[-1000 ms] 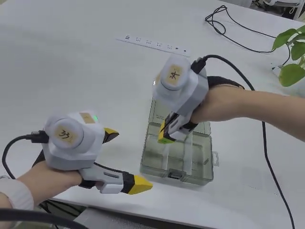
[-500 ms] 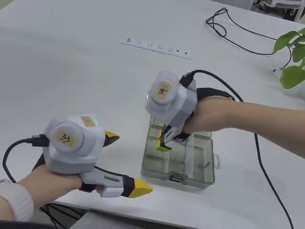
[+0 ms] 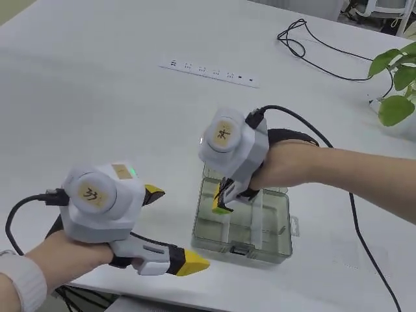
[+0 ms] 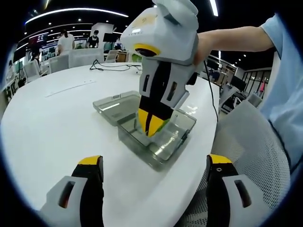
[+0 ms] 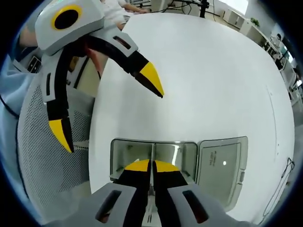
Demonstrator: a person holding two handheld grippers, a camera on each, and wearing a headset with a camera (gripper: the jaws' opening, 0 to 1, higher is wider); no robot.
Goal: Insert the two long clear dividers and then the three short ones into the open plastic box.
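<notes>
Hovering wide-jawed, left gripper (image 3: pixel 177 227) flanks the box (image 3: pixel 273 242); right gripper (image 3: pixel 221 207) jaws pinch a clear divider (image 5: pixel 152 151) inside; power strip (image 3: pixel 208 71) beyond.

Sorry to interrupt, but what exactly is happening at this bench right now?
A person is working with two handheld grippers. The right gripper reaches down into the open plastic box, jaws closed on what looks like a clear divider seen edge-on. The left gripper hovers open beside the box, near the table edge, holding nothing.
</notes>
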